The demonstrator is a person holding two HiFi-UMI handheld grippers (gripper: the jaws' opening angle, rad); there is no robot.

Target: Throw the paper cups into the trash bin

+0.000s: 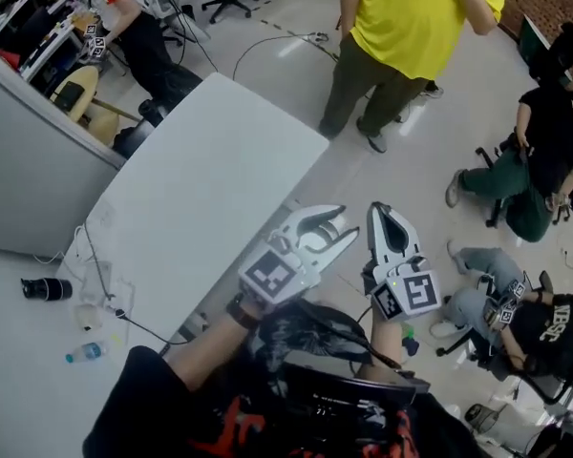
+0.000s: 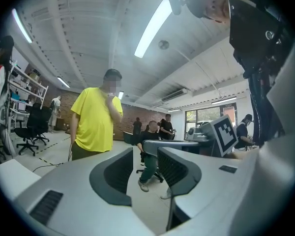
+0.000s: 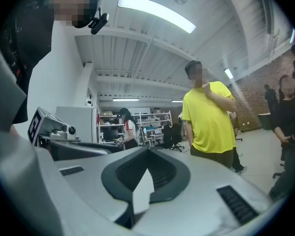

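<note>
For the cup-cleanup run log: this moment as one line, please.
left gripper: shut, empty | right gripper: shut, empty | both: side by side by edge of white table | paper cups, trash bin: not in view

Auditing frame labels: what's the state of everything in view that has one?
left hand-held gripper: shut to a slit, empty
right hand-held gripper: shut, tips touching, empty
plastic bottle: lying on its side on the floor
black cylinder: lying on its side on the floor
person in yellow shirt: standing, one hand raised
white table: upright
</note>
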